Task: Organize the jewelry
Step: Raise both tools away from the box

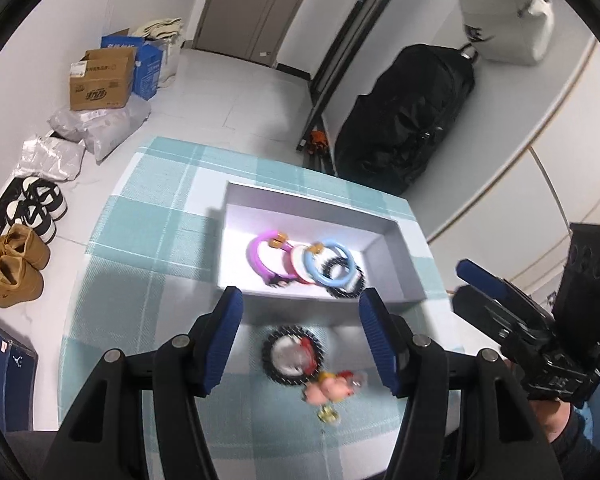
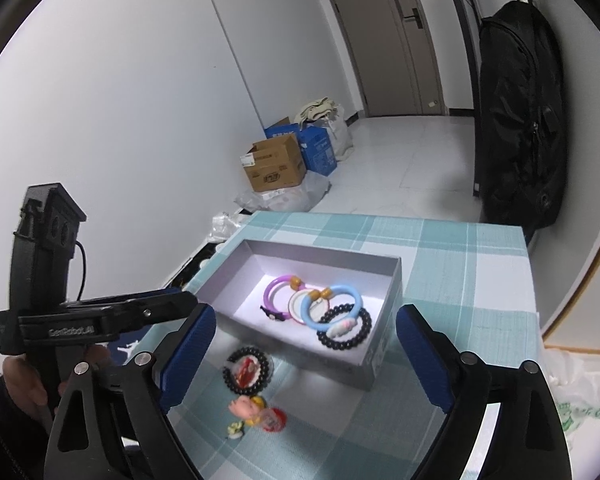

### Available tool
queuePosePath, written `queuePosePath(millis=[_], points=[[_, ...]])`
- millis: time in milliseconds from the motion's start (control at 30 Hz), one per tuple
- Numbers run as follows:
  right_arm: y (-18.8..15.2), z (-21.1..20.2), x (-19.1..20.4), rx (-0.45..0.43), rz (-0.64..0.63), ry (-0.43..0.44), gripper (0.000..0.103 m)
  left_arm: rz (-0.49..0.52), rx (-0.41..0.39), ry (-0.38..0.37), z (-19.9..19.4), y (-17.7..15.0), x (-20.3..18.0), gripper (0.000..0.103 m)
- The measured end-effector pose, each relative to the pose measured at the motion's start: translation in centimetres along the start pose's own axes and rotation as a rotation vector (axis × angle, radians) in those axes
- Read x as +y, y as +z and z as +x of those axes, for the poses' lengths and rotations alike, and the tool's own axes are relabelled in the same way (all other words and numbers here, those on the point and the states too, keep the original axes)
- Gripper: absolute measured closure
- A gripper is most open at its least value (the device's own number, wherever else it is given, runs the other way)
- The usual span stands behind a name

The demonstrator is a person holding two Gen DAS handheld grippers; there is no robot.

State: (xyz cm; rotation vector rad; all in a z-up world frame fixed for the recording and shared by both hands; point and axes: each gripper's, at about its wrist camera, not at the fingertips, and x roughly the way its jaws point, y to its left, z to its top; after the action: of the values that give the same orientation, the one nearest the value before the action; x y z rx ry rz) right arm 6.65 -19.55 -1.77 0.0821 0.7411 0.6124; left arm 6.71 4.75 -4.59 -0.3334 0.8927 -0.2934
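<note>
The left gripper (image 1: 300, 336) has its blue fingers (image 1: 222, 340) set moderately apart with nothing between the pads; they hang above the bench, framing a black beaded bracelet (image 1: 293, 354) that lies on the checked cloth (image 1: 148, 240). The right gripper (image 2: 304, 360) has its fingers (image 2: 188, 356) spread wide and also empty.

In the left wrist view the black beaded bracelet lies flat just short of the box's near wall, with a cluster of small charms (image 1: 332, 390) (pink, red and a gold bit) at its 5 o'clock, touching or nearly so; the blur hides whether they are strung to it. At 12 o'clock from the bracelet stands the open grey box (image 1: 396, 264), which already holds a purple bangle (image 1: 264, 258), a white and red one (image 1: 296, 268), a light blue bangle (image 1: 328, 266) and a second black beaded bracelet (image 1: 346, 284), all overlapping on its floor.

The loose bracelet looks light and limp, probably beads on elastic: it should sag and swing once lifted, and round beads could roll out of a shallow pinch. A sound hold would be across the bead strand at the side away from the charms, one finger inside the loop and one outside, closed fully. The charms look small and possibly fragile, so they are best left dangling, not squeezed.
</note>
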Motion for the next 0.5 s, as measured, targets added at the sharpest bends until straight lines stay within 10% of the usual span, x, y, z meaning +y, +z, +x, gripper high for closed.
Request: queuePosePath(millis=[500], points=[[-2.2,-2.8,-0.3,-0.012,0.054,-0.038,0.005,0.047,0.092,0.025,0.2,-5.0,-3.2,0.036]])
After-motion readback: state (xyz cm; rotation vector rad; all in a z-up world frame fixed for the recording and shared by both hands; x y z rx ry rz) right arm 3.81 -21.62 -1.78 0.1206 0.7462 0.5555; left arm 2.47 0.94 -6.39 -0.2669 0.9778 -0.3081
